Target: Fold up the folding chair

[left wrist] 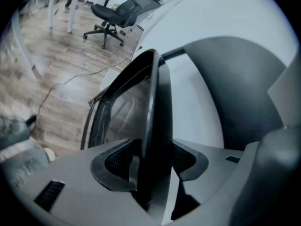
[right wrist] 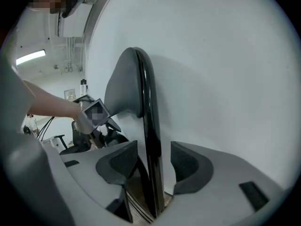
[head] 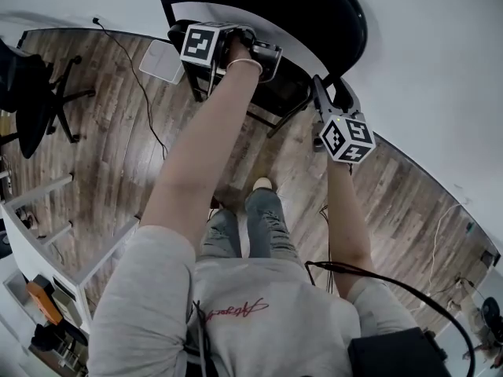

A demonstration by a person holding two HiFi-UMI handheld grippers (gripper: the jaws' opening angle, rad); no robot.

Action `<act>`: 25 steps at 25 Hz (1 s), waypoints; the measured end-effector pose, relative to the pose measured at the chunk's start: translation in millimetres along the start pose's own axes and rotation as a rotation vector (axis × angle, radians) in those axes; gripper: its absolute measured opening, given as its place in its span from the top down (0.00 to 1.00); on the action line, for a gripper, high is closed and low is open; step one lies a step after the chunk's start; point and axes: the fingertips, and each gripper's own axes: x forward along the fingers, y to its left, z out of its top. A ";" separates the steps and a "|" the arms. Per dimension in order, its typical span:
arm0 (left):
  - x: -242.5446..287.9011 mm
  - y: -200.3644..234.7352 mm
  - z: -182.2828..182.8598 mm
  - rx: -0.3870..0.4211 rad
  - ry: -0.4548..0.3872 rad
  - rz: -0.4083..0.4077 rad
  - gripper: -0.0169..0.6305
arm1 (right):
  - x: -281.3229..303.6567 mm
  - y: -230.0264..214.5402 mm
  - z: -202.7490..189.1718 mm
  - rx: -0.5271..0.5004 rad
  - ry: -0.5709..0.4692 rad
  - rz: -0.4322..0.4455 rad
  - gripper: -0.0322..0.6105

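left arm (head: 208,140) and right arm (head: 350,218) stretch forward; left tongs (left wrist: 150,161) clamped, right tongs (right wrist: 154,166) apart, gripping nothing.

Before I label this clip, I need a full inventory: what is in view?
folding chair: one, black, against the wall
office chair: one, black, far left on the floor
box: one, white, on the floor beside the folding chair
cables: several, mostly black, along the floor
floor: one, brown wood, underfoot
left gripper: one, grey, shut on the folding chair's panel edge
right gripper: one, grey, open around the folding chair's frame tube, pads clear of it
legs: two, grey jeans, below the grippers
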 end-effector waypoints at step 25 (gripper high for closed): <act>-130.0 49.0 27.3 0.586 -0.104 -0.618 0.85 | -85.7 118.9 12.6 -0.185 -0.138 -0.028 0.63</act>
